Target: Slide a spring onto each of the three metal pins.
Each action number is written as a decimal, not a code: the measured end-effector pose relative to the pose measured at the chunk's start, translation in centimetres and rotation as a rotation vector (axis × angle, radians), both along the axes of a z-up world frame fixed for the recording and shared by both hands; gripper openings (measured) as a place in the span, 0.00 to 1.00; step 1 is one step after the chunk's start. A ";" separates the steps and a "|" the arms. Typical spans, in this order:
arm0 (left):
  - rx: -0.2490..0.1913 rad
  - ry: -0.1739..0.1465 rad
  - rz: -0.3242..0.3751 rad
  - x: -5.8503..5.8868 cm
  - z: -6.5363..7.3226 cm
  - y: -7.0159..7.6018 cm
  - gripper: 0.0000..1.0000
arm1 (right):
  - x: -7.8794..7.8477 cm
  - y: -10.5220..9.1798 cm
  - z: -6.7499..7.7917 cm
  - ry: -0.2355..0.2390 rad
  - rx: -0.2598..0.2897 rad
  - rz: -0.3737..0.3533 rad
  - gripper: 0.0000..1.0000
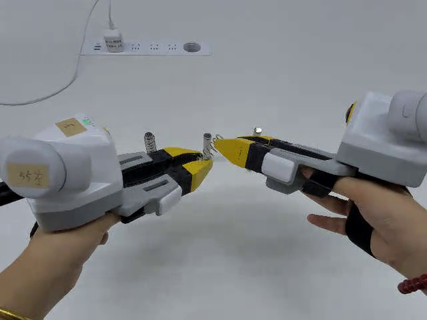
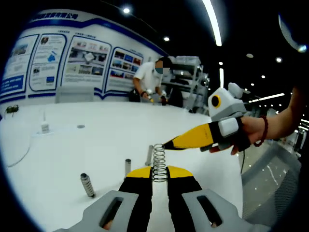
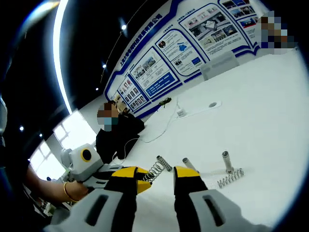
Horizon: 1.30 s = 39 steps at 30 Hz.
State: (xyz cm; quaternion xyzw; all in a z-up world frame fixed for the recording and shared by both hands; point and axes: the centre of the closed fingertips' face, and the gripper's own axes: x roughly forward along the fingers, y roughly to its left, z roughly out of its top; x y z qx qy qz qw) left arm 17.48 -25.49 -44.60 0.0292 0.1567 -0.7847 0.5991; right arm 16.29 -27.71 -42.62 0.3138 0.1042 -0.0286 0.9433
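Holding a spring (image 2: pixel 158 157) upright in the left gripper (image 2: pixel 158 172), jaws squeezed on its low end so the top is free. Touching that top with the right gripper (image 1: pixel 219 142), jaws a little apart and empty, maybe to steady it or take it. Up in the air, just in front of a bare pin (image 2: pixel 149 154), with a middle pin (image 2: pixel 128 166) bare too. Already dressed: the far pin (image 2: pixel 87 184). Lying on the table (image 1: pixel 267 253), a spare spring (image 3: pixel 230 179).
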 end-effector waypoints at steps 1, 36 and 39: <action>-0.007 0.007 0.000 0.0 0.2 0.0 0.10 | 0.1 0.1 0.1 -0.008 0.014 0.002 0.29; -0.002 -0.072 -0.007 0.1 0.3 0.7 0.23 | 1.6 0.6 1.8 -0.065 -0.121 0.061 0.11; 0.028 -0.109 -0.005 0.2 -0.5 1.0 0.26 | 1.8 -0.4 2.1 -0.058 -0.199 0.043 0.11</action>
